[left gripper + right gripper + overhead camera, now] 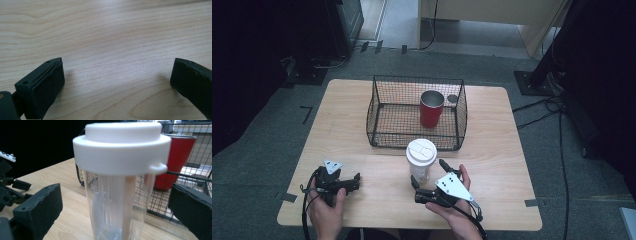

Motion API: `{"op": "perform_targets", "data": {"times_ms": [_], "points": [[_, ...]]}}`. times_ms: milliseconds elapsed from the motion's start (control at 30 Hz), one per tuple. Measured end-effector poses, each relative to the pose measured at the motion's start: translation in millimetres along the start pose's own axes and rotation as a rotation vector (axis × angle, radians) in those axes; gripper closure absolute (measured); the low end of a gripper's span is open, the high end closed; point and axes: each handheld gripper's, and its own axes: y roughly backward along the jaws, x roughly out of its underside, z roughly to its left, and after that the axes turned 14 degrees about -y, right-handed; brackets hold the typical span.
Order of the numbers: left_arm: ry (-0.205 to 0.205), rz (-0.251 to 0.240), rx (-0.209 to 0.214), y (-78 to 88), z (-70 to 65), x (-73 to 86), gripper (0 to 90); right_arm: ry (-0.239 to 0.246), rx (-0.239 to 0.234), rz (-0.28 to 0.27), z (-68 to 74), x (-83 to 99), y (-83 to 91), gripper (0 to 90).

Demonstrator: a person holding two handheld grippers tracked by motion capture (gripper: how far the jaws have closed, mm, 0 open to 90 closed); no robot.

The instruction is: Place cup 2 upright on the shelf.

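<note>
Looking down from the high view, the right gripper (429,176) sits with its jaws spread wide on either side of a clear tumbler with a white lid (421,159), which stands upright on the wooden table (492,145). Just beyond the tumbler, a wire basket (379,110) holds a red cup (431,108). The left gripper (354,181) rests well to the tumbler's left.

Left gripper view: jaws parted wide, empty, over bare table.

Right gripper view: the tumbler stands between the released jaws, with neither pad touching it.
</note>
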Motion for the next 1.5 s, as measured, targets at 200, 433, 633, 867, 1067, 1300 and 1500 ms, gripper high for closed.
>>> {"op": "perform_targets", "data": {"times_ms": [200,433,633,867,1067,1300,1500], "points": [[0.001,0.0,-0.002,-0.3,-0.2,-0.4,0.0,0.008,0.004,-0.006,4.0,-6.7,-11.7,0.0],[0.001,0.0,-0.002,-0.4,-0.3,-0.6,0.0,-0.003,0.022,-0.008,5.8,-10.0,-23.6,2.7],[0.001,0.0,-0.002,-0.4,-0.3,-0.6,0.0,-0.004,0.044,0.001,7.2,-10.8,-35.6,6.2],[0.001,0.0,-0.002,-0.4,-0.3,-0.5,0.1,0.003,0.048,0.008,6.8,-10.4,-41.9,7.8],[0.001,0.0,-0.002,-0.4,-0.3,-0.5,0.1,-0.004,0.067,0.0,5.8,-10.5,-44.7,15.5],[0.001,0.0,-0.002,-0.4,-0.3,-0.6,0.0,0.006,0.038,-0.007,9.8,-8.9,-44.4,15.9],[0.001,0.001,-0.002,-0.4,-0.2,-0.6,0.0,-0.009,0.019,-0.017,13.1,-9.0,-44.2,15.9]]}}
